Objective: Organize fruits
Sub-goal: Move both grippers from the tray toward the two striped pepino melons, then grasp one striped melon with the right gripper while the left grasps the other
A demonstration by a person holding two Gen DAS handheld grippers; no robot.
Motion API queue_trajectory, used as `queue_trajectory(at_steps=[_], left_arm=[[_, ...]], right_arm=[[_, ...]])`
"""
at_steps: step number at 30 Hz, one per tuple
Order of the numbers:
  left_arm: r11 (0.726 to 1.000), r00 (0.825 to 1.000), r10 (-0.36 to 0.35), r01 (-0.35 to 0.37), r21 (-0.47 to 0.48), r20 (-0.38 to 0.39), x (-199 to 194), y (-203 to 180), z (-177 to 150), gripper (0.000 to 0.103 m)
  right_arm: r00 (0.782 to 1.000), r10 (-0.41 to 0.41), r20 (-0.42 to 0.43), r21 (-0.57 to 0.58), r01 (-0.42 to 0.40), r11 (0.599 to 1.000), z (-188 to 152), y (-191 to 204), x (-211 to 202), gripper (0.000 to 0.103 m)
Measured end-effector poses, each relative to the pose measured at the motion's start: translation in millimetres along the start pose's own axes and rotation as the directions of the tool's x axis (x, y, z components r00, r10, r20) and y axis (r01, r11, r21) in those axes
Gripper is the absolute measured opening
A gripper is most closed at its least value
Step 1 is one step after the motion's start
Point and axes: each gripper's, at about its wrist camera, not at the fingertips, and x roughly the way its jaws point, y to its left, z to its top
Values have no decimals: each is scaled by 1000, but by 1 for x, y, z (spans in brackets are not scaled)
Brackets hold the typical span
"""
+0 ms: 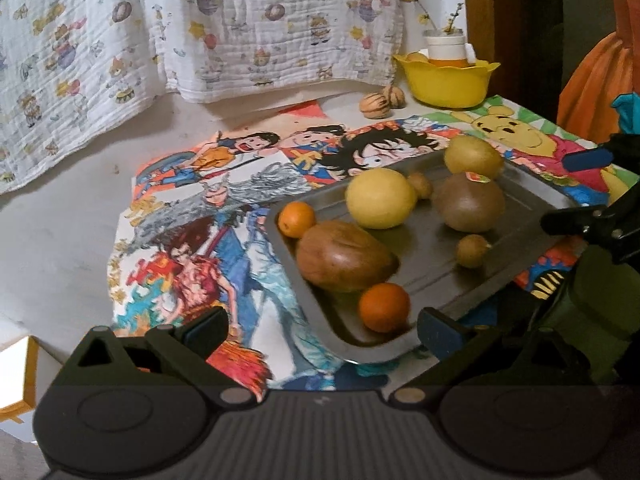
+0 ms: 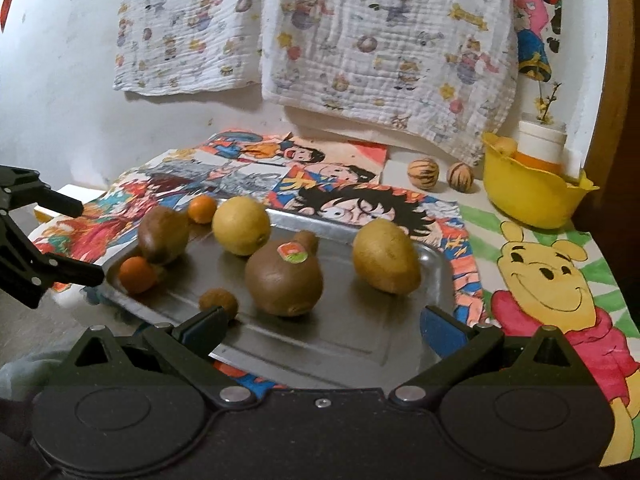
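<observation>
Both tongs spread wide and empty, left tongs [image 1: 322, 326] and right tongs [image 2: 324, 326] near a metal tray [image 2: 352, 340] of fruits on the tabletop, yellow bowl [image 2: 528, 196] behind

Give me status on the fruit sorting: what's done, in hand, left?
Done: little; one pale fruit sits in the yellow bowl. In hand: nothing; left tongs and right tongs are both open and empty. Left: the metal tray holds eight fruits, including the stickered kiwi and lemon.
</observation>
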Motion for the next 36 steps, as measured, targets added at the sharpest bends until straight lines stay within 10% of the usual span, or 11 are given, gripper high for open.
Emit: queue_trajectory(at_steps=[14, 22, 28, 36], left_arm=[[998, 998, 53, -52, -27, 38, 29, 29, 64, 103], [1000, 995, 19, -21, 19, 101, 75, 29, 129, 103], [985, 974, -102, 70, 157, 204, 113, 9, 173, 103], [894, 945, -224, 101, 437, 240, 181, -31, 215, 103]], right_arm=[[998, 56, -2, -17, -56, 998, 28, -32, 23, 102], [1000, -17, 12, -258, 20, 966, 70, -61, 35, 102], [1000, 8, 11, -527, -1, 850, 102, -79, 68, 102], [988, 34, -149, -790, -140, 597, 149, -92, 139, 102]])
